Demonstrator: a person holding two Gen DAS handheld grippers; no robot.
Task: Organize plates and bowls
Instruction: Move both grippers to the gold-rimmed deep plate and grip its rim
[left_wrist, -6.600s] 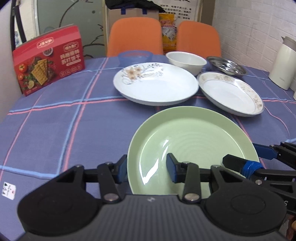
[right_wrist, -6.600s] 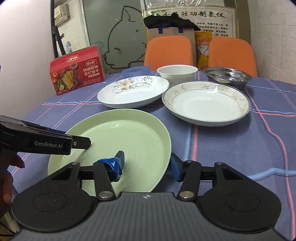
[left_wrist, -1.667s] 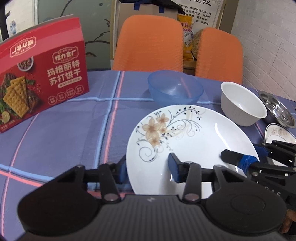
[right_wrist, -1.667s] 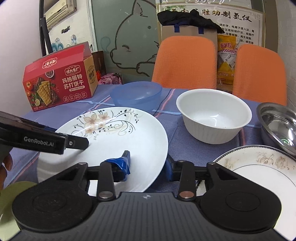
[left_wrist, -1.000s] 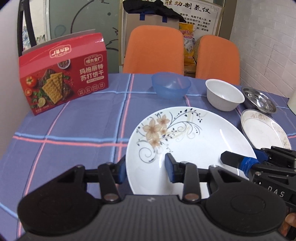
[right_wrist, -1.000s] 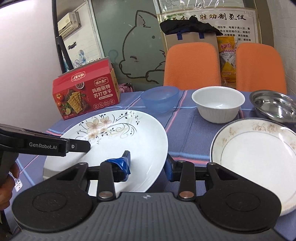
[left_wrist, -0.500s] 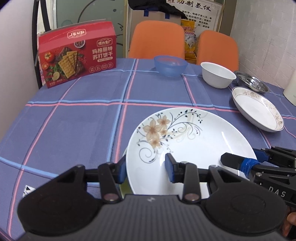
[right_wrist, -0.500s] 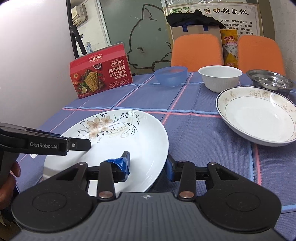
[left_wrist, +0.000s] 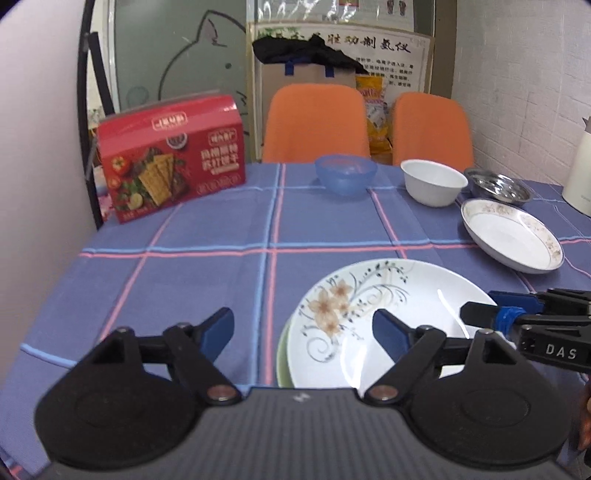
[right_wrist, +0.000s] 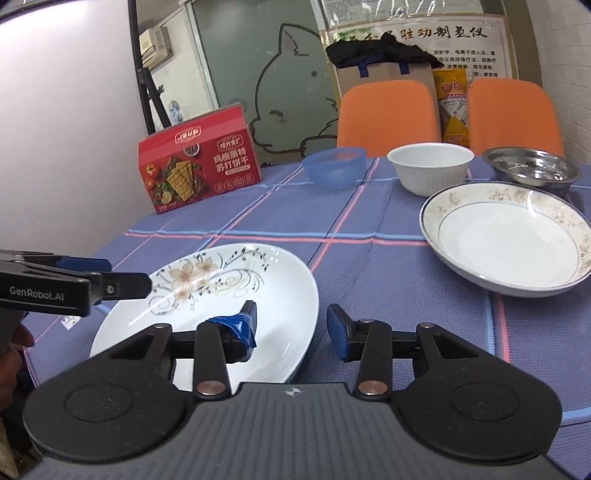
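Note:
The white flower-patterned plate (left_wrist: 384, 314) (right_wrist: 221, 295) rests on the green plate (left_wrist: 282, 363), of which only a left edge shows. My left gripper (left_wrist: 303, 328) is open, its fingers straddling the flower plate's left rim without touching it. My right gripper (right_wrist: 291, 325) is open, its jaws either side of the plate's right rim. A gold-rimmed white plate (left_wrist: 511, 234) (right_wrist: 508, 240) lies to the right. A blue bowl (left_wrist: 345, 177) (right_wrist: 334, 166), a white bowl (left_wrist: 434, 182) (right_wrist: 430, 166) and a steel dish (left_wrist: 498, 186) (right_wrist: 532, 170) stand at the back.
A red cracker box (left_wrist: 170, 155) (right_wrist: 199, 166) stands at the back left of the checked blue tablecloth (left_wrist: 207, 266). Two orange chairs (left_wrist: 316, 122) stand behind the table. A white kettle (left_wrist: 580, 173) is at the far right edge.
Both grippers carried the flower plate back from the far side and set it on the green plate. Both have now opened and let go of its rim.

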